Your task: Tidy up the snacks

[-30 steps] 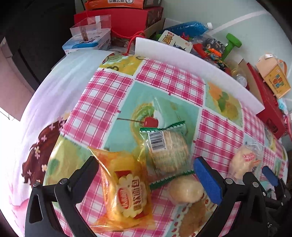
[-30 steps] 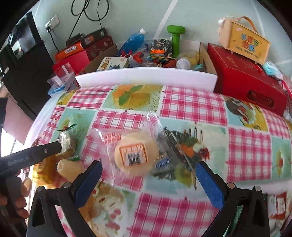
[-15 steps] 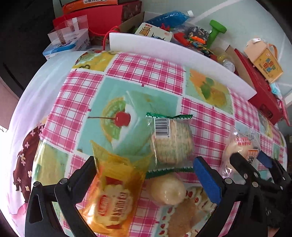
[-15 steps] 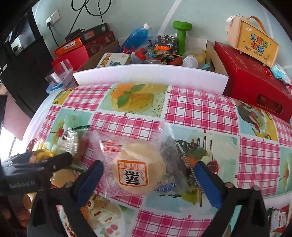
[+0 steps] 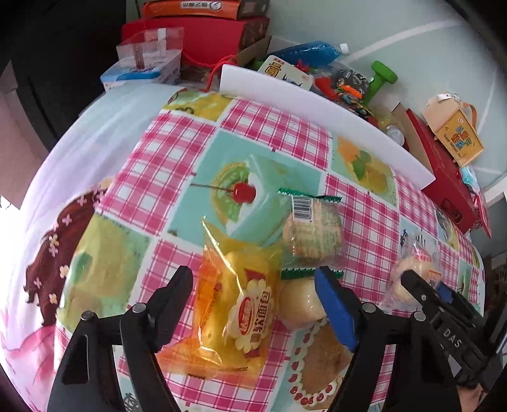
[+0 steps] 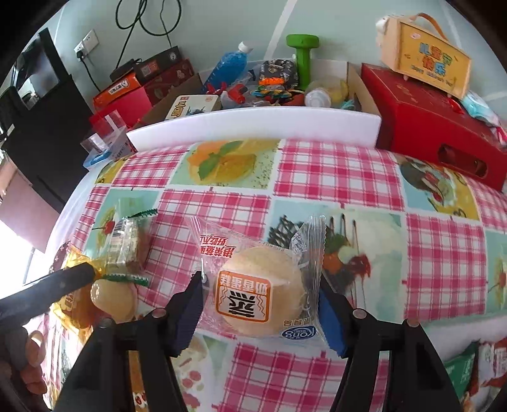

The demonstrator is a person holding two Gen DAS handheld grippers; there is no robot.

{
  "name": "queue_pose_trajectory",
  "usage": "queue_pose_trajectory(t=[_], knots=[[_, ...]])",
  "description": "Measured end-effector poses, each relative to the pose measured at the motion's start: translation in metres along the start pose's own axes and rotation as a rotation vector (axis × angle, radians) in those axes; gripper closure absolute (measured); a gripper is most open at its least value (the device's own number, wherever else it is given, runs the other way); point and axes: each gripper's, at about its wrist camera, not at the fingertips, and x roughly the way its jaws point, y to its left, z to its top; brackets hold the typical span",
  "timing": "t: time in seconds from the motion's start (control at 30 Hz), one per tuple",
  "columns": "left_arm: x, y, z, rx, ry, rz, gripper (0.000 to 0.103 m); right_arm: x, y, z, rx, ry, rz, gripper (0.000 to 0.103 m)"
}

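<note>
Pale wall (image 6: pixel 342 28) at the far side, with a socket and dark cables at its far left. Below it the table carries a glossy oilcloth (image 5: pixel 263 126) printed in pink check and dessert pictures; a plain lilac cloth (image 5: pixel 79 133) shows at the left edge. A white foam strip (image 6: pixel 253 122) bounds the far edge, and behind it stand red boxes (image 6: pixel 424 117), a green dumbbell (image 6: pixel 302 54), a blue bottle (image 6: pixel 229 66) and a yellow carry-box (image 6: pixel 424 63), crowded and partly hiding each other.

My left gripper (image 5: pixel 253 301) is closing around the yellow bread packet (image 5: pixel 240 307), a crinkled orange-yellow film pillow lying flat on the near cloth; the black finger at left and the blue pad at right stand beside the film, and I cannot confirm they press it. Just right of it lie a bare-looking pale round bun (image 5: pixel 301 301) and, farther, a green-edged clear packet (image 5: pixel 312 234) with a barcode.

My right gripper (image 6: pixel 259 301) is closing on the round cake packet (image 6: pixel 258 291), clear film with an orange label; both pads meet the loose film edges, firm contact with the cake unclear. More packets (image 6: pixel 475 364) at near right are cut off by the frame. A hand (image 6: pixel 31 355) at near left is only partly visible
</note>
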Motion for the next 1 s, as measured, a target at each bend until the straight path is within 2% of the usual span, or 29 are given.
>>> queue_pose_trajectory(t=[0.03,0.1,0.17,0.3,0.4,0.77,1.0], knots=[[0.0,0.0,0.0,-0.009,-0.003,-0.008,0.027,-0.002,-0.002,-0.003,0.006,-0.001,-0.002,0.035],[-0.001,0.002,-0.002,-0.023,-0.013,-0.007,0.039,-0.006,-0.005,-0.009,0.022,-0.002,-0.004,0.035],[-0.001,0.004,-0.003,-0.034,-0.015,0.007,0.043,-0.01,-0.009,-0.015,0.035,-0.004,-0.004,0.035],[0.0,0.013,-0.013,-0.085,-0.024,-0.016,0.055,-0.017,-0.015,-0.027,0.06,-0.011,0.0,0.035],[-0.005,0.016,-0.02,-0.117,-0.046,-0.028,0.059,-0.023,-0.018,-0.037,0.074,-0.018,0.001,0.035],[-0.026,0.012,-0.044,-0.196,-0.125,-0.031,0.063,-0.037,-0.024,-0.065,0.118,-0.035,0.047,0.035],[-0.025,0.005,-0.048,-0.193,-0.121,-0.024,0.063,-0.034,-0.027,-0.066,0.13,-0.028,0.065,0.031]])
